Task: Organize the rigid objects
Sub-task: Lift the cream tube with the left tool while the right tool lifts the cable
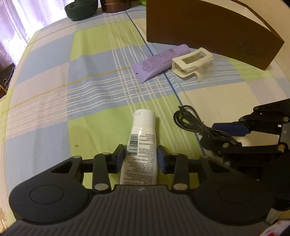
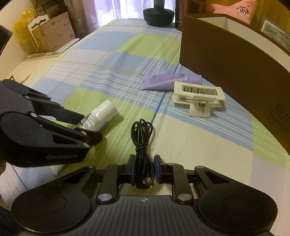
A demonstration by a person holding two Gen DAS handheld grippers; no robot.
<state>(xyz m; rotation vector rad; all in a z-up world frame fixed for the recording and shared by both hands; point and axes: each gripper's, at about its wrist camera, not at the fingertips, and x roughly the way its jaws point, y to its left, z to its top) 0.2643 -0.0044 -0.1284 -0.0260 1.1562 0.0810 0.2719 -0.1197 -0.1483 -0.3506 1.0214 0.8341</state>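
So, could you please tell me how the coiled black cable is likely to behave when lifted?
The black cable looks floppy: its free loops would probably sag. A tie at mid-bundle should keep it together. Thin, so likely light.

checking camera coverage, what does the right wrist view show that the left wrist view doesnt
Only the right wrist view: the pink plush toy, the cardboard boxes and the brown box's white inside.
Only the left wrist view: the white tube's printed label seen along its length.
Both: the black cable, purple tube, white clip, left gripper and right gripper.
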